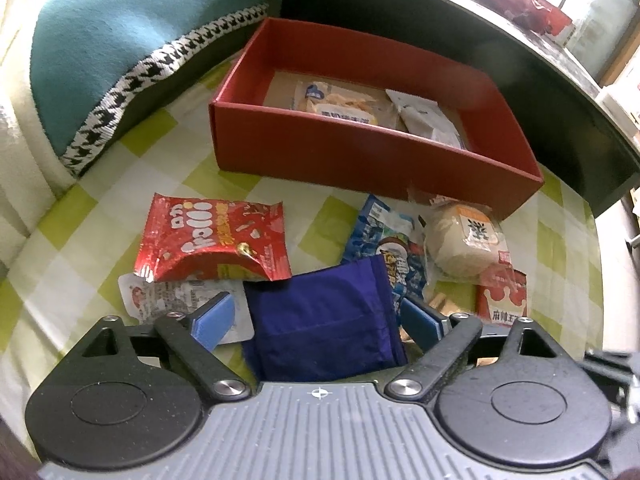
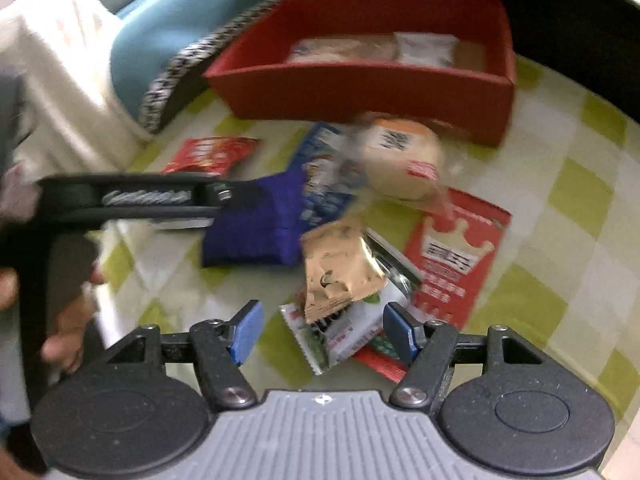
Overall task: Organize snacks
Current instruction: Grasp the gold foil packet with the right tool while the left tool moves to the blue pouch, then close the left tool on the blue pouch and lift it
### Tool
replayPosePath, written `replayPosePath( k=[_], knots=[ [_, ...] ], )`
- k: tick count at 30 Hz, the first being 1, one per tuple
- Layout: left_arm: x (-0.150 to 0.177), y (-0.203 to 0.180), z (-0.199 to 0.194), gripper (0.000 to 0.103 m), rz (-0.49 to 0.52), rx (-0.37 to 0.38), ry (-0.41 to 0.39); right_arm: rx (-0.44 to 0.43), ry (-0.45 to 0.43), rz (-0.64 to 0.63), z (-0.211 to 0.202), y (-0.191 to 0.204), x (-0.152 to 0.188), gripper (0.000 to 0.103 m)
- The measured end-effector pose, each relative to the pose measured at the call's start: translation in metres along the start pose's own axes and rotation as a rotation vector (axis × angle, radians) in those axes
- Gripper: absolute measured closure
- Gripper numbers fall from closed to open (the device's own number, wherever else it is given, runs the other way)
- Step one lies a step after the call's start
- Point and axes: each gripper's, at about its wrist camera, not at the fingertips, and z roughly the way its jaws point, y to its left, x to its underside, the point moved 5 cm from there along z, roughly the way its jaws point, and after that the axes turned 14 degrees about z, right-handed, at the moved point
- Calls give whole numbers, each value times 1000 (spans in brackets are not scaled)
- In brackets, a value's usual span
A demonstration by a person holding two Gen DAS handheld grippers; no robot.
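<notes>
From the left wrist view we see our left gripper [image 1: 316,316] with its blue-padded fingers [image 1: 214,320] spread wide around a dark purple crinkled snack pouch [image 1: 320,320]; the pouch lies between them, but we cannot tell whether the pads press on it. Just beyond the left finger lie a white flat sachet [image 1: 168,296] and a shiny red foil snack bag [image 1: 216,238]; beyond the right finger sit a blue printed wrapper [image 1: 384,240], a round pale bun in clear wrap [image 1: 464,240] and a red-and-white flat packet [image 1: 502,296]. Farther ahead stands the red rectangular cardboard box [image 1: 360,152], already holding two pale wrapped snacks, on the green-and-white checked cloth [image 1: 100,220]. From the blurred right wrist view, our right gripper [image 2: 320,330] is released, its fingers apart over a tan crinkled packet [image 2: 336,272] atop a white-and-green wrapper [image 2: 352,332], touching neither. Ahead to the left, the left gripper's black arm reaches to the purple pouch.
</notes>
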Motion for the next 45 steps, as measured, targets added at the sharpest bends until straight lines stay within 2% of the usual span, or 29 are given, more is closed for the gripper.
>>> replayPosePath(
  k=[2,4,10,12,14,16,17,21,32,36,39,43,45],
  knots=[
    [0,2,-1,9,-11,1,-1,77,-30,-58,2,2,-6,36],
    [0,4,0,9,-13,-2,2,133,-22,-125,12,5,-11,36],
    [3,9,4,9,-19,-5,12,136,25,-244,46,20,-20,36],
    [3,12,5,9,-25,-7,13,162,27,-261,58,21,-22,36],
    [4,16,6,9,-36,-12,21,187,33,-281,65,21,-19,40],
    [4,19,8,9,-50,-7,30,199,31,-294,68,21,-16,52],
    [4,20,8,9,-56,1,34,198,27,-294,66,20,-15,56],
    [3,19,11,8,-56,13,41,199,-14,-246,53,8,-18,60],
    [6,-11,34,4,-57,41,106,181,-75,-154,27,-21,-21,60],
    [6,-18,47,0,-52,-27,114,175,-82,-145,24,-23,-21,60],
    [6,-17,49,5,-31,-87,89,171,-90,-143,22,-21,-23,60],
    [5,-15,41,21,-15,-79,66,167,-95,-146,20,-16,-25,60],
    [6,-13,38,25,-8,-72,64,165,-99,-148,19,-14,-26,60]
  ],
)
